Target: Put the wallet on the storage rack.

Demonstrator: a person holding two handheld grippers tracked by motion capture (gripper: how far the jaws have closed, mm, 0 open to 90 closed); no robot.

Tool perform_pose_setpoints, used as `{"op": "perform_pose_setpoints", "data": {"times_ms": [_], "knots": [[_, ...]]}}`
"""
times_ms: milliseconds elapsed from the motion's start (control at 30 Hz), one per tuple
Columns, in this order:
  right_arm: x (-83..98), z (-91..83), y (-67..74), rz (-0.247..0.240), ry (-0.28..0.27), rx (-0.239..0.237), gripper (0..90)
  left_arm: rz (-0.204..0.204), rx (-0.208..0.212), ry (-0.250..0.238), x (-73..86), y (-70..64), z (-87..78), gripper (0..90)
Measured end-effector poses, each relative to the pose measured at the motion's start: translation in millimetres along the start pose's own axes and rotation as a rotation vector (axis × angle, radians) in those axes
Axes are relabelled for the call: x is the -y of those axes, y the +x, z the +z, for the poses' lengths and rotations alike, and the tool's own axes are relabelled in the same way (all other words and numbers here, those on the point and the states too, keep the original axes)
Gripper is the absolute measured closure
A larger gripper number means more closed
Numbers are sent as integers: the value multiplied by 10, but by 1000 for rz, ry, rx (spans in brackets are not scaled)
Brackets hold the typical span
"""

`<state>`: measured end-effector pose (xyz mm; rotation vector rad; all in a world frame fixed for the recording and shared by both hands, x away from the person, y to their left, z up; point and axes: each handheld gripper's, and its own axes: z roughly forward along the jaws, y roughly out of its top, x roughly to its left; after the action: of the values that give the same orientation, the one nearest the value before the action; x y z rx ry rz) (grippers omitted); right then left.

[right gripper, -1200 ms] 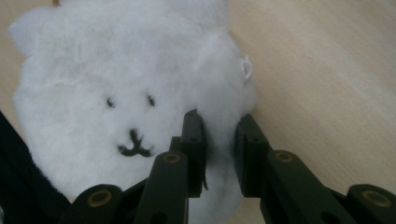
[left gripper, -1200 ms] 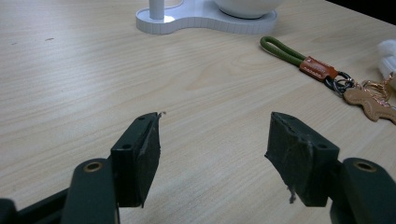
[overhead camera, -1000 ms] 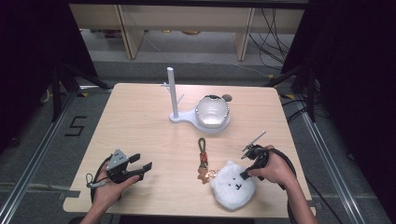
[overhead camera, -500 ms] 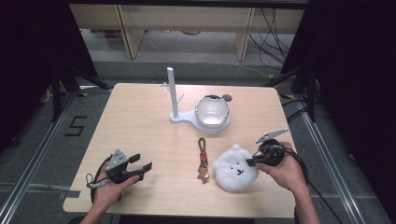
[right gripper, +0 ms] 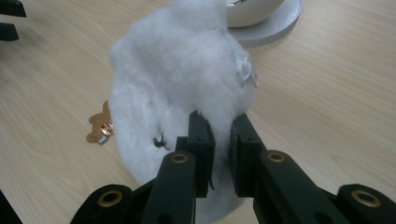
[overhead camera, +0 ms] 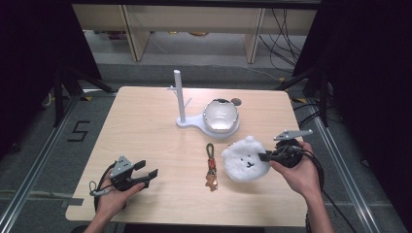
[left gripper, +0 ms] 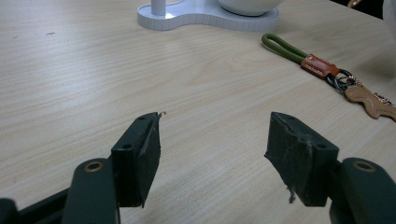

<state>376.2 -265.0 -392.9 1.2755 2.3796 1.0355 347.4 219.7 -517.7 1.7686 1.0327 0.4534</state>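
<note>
Right gripper [overhead camera: 265, 156], angled leftward above the desk [overhead camera: 145, 136], pinches the white plush [overhead camera: 244, 159], seemingly lifted; left gripper [overhead camera: 148, 175] rests wide open.

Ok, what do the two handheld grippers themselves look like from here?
Both are black. The left gripper and right gripper each carry a grey three-cornered plate on top and trail a black cable. The left gripper view shows flat jaws faced with worn, frayed dark pads and brass-coloured rivets. The forearms are bare, with no sleeves.
</note>
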Motion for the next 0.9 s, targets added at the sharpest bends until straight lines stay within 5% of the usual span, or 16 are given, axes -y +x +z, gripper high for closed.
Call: {"op": "perform_pose_setpoints", "data": {"times_ms": [200,267,300,600,633,833,900], "knots": [[-87,-48,-11,2,-30,8,818,-4,9,-7,6,13,1,346],[-113,-53,21,42,-20,2,818,-3,8,-9,6,16,-1,346],[-118,-43,1,8,-42,14,818,-4,7,-11,6,16,-2,346],[-210,-35,1,32,-75,14,818,-1,0,-12,2,12,-8,346],[-228,-26,-30,-8,-96,36,818,0,0,-12,2,11,-8,346],[-285,-27,-14,45,-101,20,818,1,-1,-12,0,15,-6,346],[-304,-16,-42,29,-114,17,817,1,-5,-7,-1,15,-8,346]]}}
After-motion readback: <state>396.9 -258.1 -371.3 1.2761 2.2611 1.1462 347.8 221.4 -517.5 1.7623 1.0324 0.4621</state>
